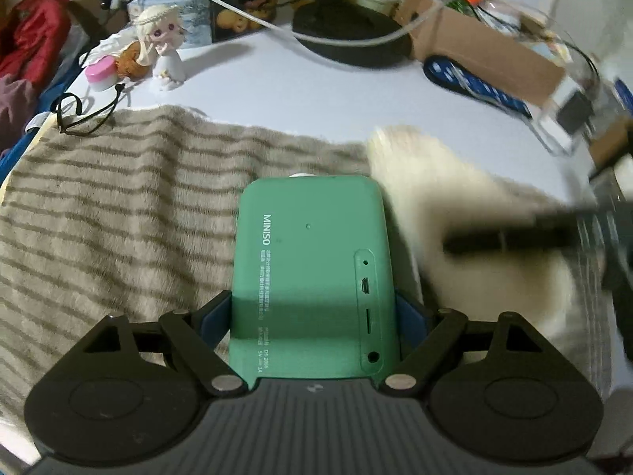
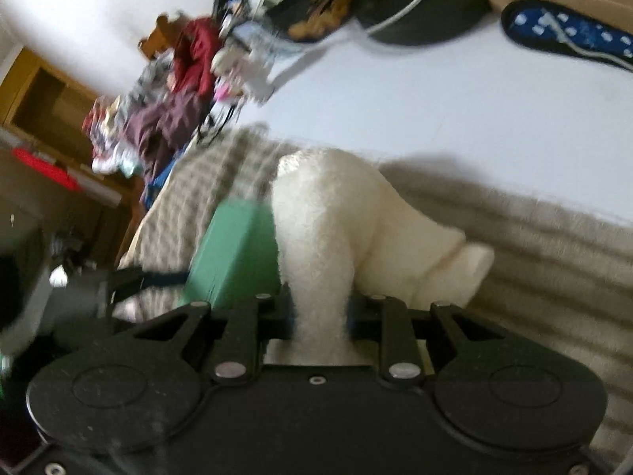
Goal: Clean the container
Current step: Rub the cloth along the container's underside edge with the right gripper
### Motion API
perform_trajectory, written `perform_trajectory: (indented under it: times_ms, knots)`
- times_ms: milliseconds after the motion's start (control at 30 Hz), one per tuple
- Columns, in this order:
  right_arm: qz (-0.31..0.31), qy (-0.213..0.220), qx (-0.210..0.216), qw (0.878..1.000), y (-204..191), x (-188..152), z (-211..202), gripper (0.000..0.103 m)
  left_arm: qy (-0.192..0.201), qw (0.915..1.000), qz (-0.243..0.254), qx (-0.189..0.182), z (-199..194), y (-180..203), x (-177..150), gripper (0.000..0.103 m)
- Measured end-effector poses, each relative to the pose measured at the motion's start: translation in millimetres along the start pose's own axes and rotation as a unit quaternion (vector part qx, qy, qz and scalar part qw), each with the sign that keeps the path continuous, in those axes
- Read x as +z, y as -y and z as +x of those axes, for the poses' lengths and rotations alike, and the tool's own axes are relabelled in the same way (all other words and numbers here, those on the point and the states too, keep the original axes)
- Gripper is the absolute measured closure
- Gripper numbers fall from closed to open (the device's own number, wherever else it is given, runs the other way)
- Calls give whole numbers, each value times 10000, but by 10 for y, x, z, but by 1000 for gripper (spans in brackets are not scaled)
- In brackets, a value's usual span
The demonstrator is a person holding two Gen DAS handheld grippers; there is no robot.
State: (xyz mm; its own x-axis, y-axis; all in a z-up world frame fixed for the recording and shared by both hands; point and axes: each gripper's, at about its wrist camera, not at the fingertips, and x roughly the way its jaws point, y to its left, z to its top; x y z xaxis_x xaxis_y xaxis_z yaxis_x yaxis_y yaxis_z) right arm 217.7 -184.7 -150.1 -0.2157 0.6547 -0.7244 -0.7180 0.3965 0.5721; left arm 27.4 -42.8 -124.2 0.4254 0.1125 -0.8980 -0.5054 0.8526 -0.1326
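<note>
The left gripper (image 1: 312,312) was clenched on the green container (image 1: 312,277), its blue-padded fingers (image 1: 215,316) pressing the two long sides near the end closest to the camera. The container bore white "MINISO" lettering and a panel of small ports, and it lay over a striped beige-and-brown plush cloth (image 1: 118,206). The right gripper (image 2: 320,316) grasped a white fluffy cloth (image 2: 336,229), a fold of it pinched between the fingers; in the right wrist view that cloth pressed against the side of the green container (image 2: 233,253). In the left wrist view the white cloth (image 1: 455,206) appeared blurred just beside the container's right edge, with the dark, blurred finger of the right gripper (image 1: 510,237) across it.

The striped cloth covered the near part of a pale tabletop (image 1: 316,91). A looped black cord (image 1: 79,114) rested at the cloth's far left corner. Farther on stood a small pink-lidded jar (image 1: 101,73) and a pale-haired doll figurine (image 1: 162,43), close together. Toward the back sat a round black stand base (image 1: 348,35) crossed by a white cable (image 1: 348,41), a cardboard box (image 1: 486,51) and, in front of it, a blue power strip (image 1: 474,83). Red fabric (image 1: 31,39) was heaped off the table's left edge. The right wrist view, blurred, showed a wooden shelf (image 2: 35,99) and piled clothes (image 2: 166,118) beyond.
</note>
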Motion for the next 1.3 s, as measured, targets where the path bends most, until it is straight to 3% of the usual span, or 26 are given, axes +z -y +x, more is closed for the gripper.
perform_trajectory:
  times_ms: [200,300,600,800,1067,1300]
  knots:
    - [-158,89,-167,9997,-72,-18,80,81,67,9995,-206,211,-41,38,-119,18]
    - [-283,69,-206,9994,-134,-70,101,81,100,9972,-670,301,-40,43,-82,19]
    - [-128,41,24,9999,-227,-281,59,81,223,9804,-1949,186,-35,-109,-13,19]
    - [204,-4,419,9989,-268,-459,13,81,403,9636,-2645,-11,-39,-232,-59,19]
    - [877,197,804,9927,-145,-506,-123,81,588,9245,-3725,-548,-35,-461,-147,19]
    - [1138,617,1212,9841,-154,-485,-308,81,781,8697,-4720,-1214,-18,-728,-225,19]
